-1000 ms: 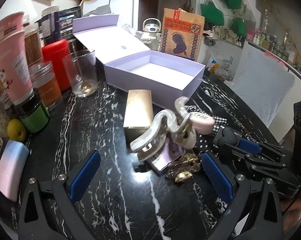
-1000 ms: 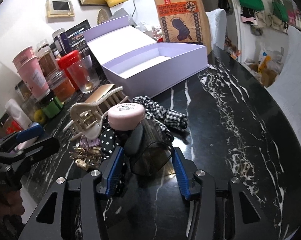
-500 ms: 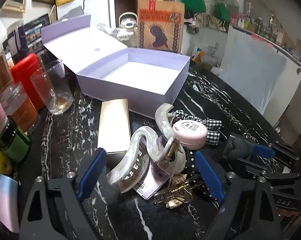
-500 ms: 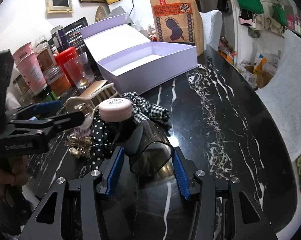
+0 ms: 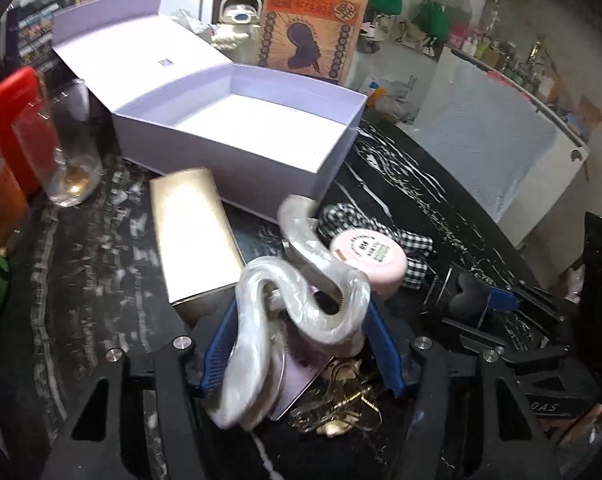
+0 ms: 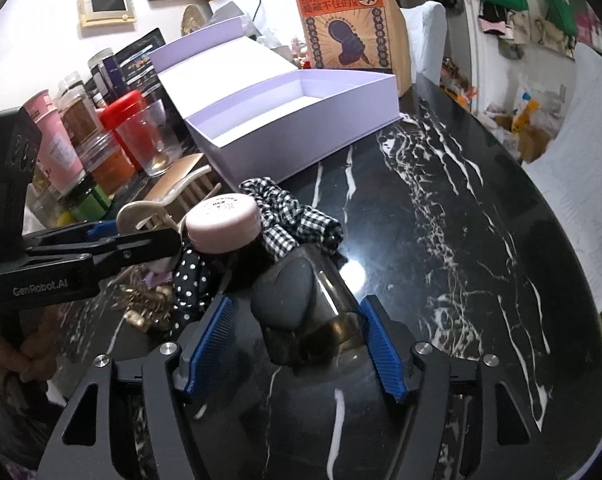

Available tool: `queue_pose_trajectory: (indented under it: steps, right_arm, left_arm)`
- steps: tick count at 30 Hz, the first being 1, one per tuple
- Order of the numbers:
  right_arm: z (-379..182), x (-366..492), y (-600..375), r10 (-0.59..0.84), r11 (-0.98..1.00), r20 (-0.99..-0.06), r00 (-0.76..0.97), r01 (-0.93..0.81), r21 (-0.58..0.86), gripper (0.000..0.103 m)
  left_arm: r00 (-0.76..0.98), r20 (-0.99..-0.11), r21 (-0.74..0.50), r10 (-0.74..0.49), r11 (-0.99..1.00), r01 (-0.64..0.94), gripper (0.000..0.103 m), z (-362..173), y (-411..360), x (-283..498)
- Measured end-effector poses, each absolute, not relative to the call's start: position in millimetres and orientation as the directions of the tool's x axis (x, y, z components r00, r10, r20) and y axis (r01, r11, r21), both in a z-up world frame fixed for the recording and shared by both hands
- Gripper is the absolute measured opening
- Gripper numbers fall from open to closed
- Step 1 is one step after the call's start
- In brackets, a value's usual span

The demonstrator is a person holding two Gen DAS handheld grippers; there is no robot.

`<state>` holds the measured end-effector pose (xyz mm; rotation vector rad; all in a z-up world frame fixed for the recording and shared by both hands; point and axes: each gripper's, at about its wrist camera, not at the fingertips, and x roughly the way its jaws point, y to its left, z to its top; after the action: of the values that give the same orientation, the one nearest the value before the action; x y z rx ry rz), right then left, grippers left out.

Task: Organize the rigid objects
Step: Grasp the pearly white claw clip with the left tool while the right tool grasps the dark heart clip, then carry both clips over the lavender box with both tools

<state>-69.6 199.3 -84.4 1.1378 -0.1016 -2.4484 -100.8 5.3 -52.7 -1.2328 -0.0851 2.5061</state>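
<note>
Left gripper [image 5: 301,344]: jaws closing around hair claw [image 5: 301,312]. Right gripper [image 6: 297,340]: jaws opening, clear of dark cup [image 6: 313,308].

The box [image 5: 237,148] is pale lilac with a white inside. The table [image 6: 441,240] is black marble veined white. The claw clip [image 5: 301,308] is pearly white-grey, the round tin [image 5: 371,258] pink, the flat case [image 5: 193,236] gold. One scrunchie [image 6: 297,224] is black-and-white gingham, another [image 6: 191,276] black with white dots. The jar [image 6: 313,312] is smoky dark with a grey heart. The gripper pads [image 6: 211,344] are blue.
</note>
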Motion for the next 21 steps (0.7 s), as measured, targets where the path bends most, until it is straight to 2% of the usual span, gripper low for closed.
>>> queue_pose_trajectory:
  steps: [1, 2, 9, 21]
  right_arm:
    - [-84.2, -70.3, 198.1, -0.411, -0.904, -0.712, -0.57, 0.356, 0.237, 0.065]
    - [-84.6, -70.7, 197.6, -0.406, -0.906, -0.713, -0.572, 0.356, 0.23, 0.057]
    - [-84.1, -75.9, 202.8, -0.435, -0.896, -0.708, -0.556, 0.34, 0.284, 0.054]
    - [-62.4, -74.5, 200.6, -0.435, -0.895, -0.691, -0.577, 0.358, 0.265, 0.054]
  left_arm:
    - [-0.557, -0.755, -0.22, 0.346, -0.934, -0.282, 0.059, -53.5, 3.8, -103.1]
    - [-0.547, -0.753, -0.246, 0.367, -0.927, -0.283, 0.059, -54.2, 1.3, -104.8]
    - [-0.536, -0.736, -0.304, 0.414, -0.909, -0.284, 0.051, -49.2, -9.5, -109.8]
    - [-0.56, -0.699, -0.326, 0.445, -0.895, -0.304, 0.051, -30.4, -16.4, -100.3]
